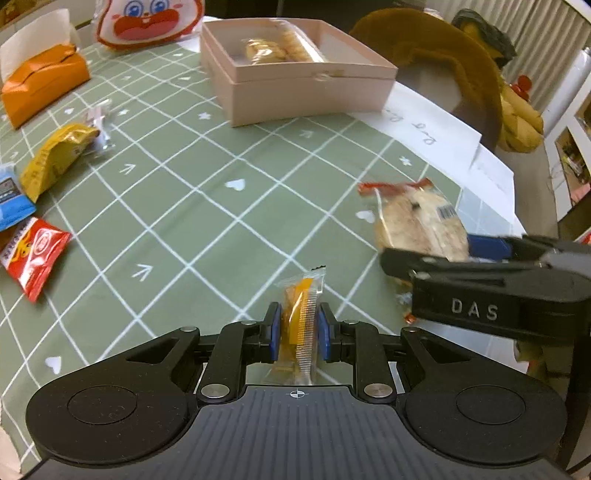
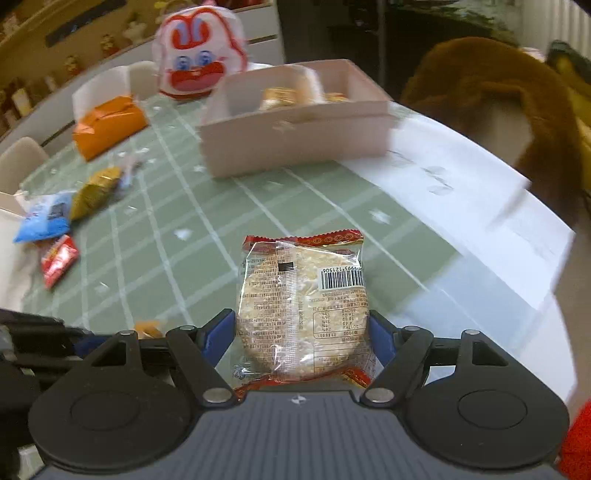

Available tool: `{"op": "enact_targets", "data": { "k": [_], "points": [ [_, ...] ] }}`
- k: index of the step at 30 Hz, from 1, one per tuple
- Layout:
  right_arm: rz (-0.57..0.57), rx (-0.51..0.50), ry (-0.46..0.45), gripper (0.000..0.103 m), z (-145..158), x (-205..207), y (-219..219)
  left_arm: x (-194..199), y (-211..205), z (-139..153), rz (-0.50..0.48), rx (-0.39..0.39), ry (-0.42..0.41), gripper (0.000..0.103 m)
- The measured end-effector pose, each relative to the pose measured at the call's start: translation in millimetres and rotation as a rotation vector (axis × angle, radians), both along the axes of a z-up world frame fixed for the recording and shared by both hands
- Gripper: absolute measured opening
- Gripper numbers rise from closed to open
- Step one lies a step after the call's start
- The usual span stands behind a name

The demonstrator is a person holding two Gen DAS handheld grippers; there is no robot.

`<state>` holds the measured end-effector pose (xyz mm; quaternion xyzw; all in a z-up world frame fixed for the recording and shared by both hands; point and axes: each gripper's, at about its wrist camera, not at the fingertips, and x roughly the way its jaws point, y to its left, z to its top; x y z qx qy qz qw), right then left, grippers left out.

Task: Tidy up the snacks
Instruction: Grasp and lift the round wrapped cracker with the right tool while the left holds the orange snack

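My left gripper (image 1: 298, 325) is shut on a small clear-wrapped orange snack (image 1: 301, 314), held above the green checked tablecloth (image 1: 207, 192). My right gripper (image 2: 302, 328) is shut on a round rice cracker pack (image 2: 303, 310) with a red edge and a barcode. That pack (image 1: 417, 221) and the right gripper (image 1: 480, 280) also show at the right of the left wrist view. The open pink box (image 1: 306, 88) stands at the far side of the table and holds a few wrapped snacks (image 1: 266, 50). It also shows in the right wrist view (image 2: 295, 133).
Loose snacks lie at the left: a red pack (image 1: 33, 254), a blue pack (image 1: 11, 199), a yellow pack (image 1: 55, 155). An orange tissue box (image 1: 44, 85) and a cartoon-face bag (image 1: 147, 22) stand at the back left. White papers (image 1: 436, 136) and a brown plush (image 1: 443, 55) are at the right.
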<state>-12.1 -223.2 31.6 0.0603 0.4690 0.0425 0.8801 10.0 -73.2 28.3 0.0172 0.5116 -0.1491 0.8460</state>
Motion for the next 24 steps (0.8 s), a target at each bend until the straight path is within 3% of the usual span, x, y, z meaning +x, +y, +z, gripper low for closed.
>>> {"op": "enact_targets", "data": {
  "k": [4, 9, 16, 24],
  "points": [
    [-0.033, 0.034, -0.023, 0.076, -7, -11, -15, -3, -10, 0, 0.013, 0.007, 0.001, 0.024],
    [-0.016, -0.026, -0.072, 0.077, -11, -18, -10, 1, -14, 0, 0.033, 0.021, 0.005, 0.025],
    [-0.01, -0.028, -0.119, 0.077, -13, -26, -12, 6, -15, 1, 0.057, 0.022, 0.011, 0.025],
    [-0.015, -0.034, -0.107, 0.077, -13, -21, -13, 7, -13, 0, 0.061, 0.0, 0.014, 0.024]
  ]
}}
